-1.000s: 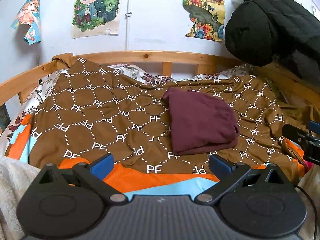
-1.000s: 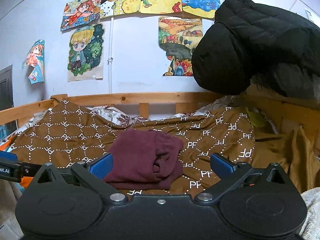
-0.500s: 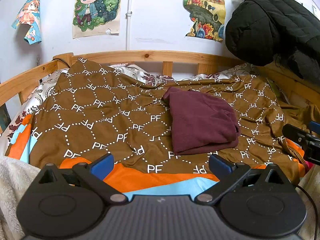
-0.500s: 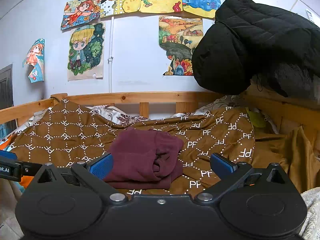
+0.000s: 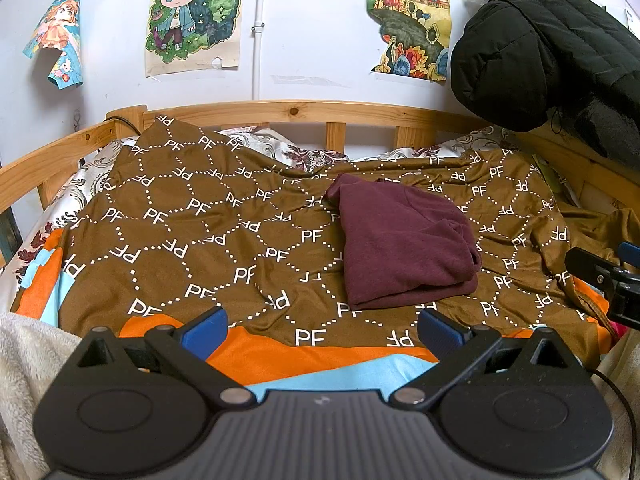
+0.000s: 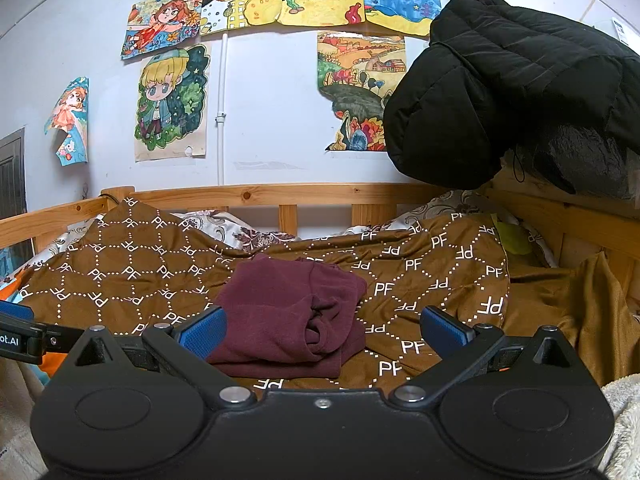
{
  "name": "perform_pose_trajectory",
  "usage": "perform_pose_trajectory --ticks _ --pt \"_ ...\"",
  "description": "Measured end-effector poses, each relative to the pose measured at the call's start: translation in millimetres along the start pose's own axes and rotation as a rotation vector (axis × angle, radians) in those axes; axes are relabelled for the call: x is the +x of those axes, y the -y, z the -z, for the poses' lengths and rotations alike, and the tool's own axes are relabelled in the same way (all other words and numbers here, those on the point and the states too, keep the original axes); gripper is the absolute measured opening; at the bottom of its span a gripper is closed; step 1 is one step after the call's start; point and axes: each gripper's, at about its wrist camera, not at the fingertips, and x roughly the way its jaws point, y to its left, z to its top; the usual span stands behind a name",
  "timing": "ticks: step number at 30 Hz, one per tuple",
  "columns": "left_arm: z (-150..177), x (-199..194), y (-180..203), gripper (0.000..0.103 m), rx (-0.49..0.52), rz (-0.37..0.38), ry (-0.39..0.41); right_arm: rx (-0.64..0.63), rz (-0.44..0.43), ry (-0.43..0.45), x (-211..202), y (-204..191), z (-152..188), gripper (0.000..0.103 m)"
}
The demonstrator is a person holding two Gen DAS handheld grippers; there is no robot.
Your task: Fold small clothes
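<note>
A folded maroon garment (image 5: 404, 244) lies on the brown "PF" patterned blanket (image 5: 192, 216) on the bed. It also shows in the right wrist view (image 6: 292, 312), lying on the blanket (image 6: 420, 280). My left gripper (image 5: 322, 330) is open and empty, held back at the near edge of the bed, short of the garment. My right gripper (image 6: 322, 330) is open and empty, just in front of the garment's near edge. The right gripper's finger shows at the right edge of the left wrist view (image 5: 600, 276); the left gripper's finger shows at the left edge of the right wrist view (image 6: 24, 332).
A wooden bed rail (image 5: 296, 112) runs along the back and sides. A black puffy jacket (image 5: 552, 40) hangs at the upper right. An orange and light blue sheet (image 5: 304, 360) lies at the near edge. Fleecy white fabric (image 5: 20, 360) lies at the left.
Both grippers have stayed open and almost still; the view has shifted only slightly. The garment has not moved.
</note>
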Motion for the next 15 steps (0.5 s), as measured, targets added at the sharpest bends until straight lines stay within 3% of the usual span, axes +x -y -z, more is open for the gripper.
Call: perform_pose_trajectory --ticks 15 --pt "0.4 0.1 -0.4 0.102 0.001 -0.002 -0.002 0.0 -0.001 0.0 0.2 0.3 -0.3 0.102"
